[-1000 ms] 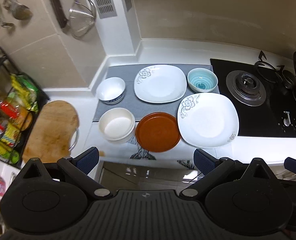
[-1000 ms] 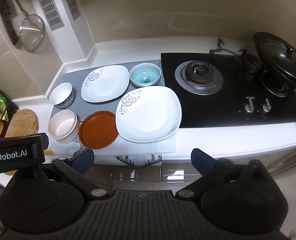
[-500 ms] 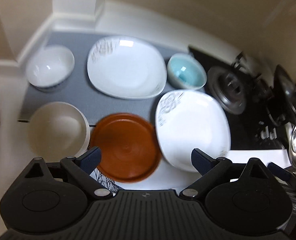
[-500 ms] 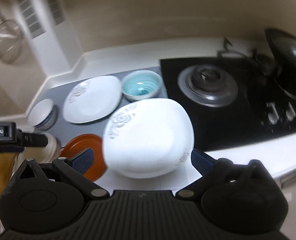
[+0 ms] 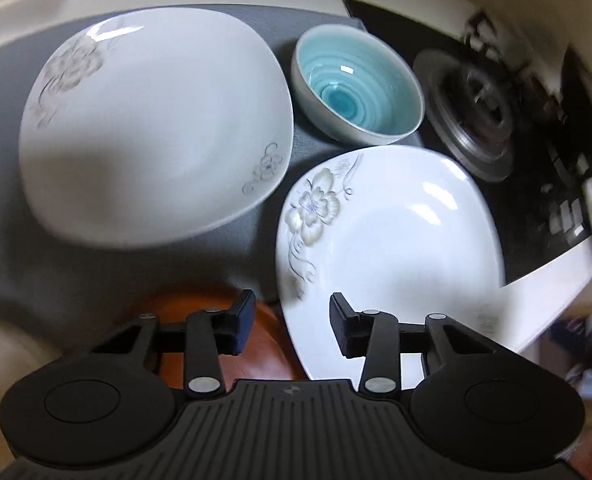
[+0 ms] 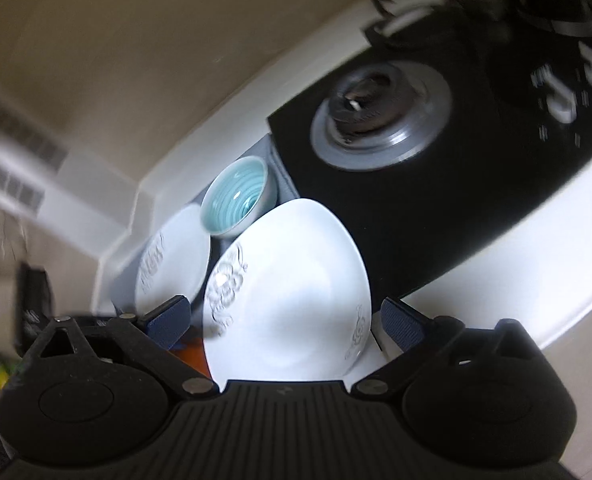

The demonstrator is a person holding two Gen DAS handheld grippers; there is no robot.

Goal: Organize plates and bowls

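White floral near plate [image 5: 392, 248] in left wrist view, its left rim between the closing left gripper [image 5: 292, 326] fingers, pads not touching; brown plate [image 5: 264, 354] underneath, far plate [image 5: 156, 120] and teal bowl [image 5: 356, 84] on grey mat [image 5: 80, 280] beyond. Right wrist view: right gripper [image 6: 286, 322] spread wide, empty, straddling near plate; stove [image 6: 448, 208] edge close at right.
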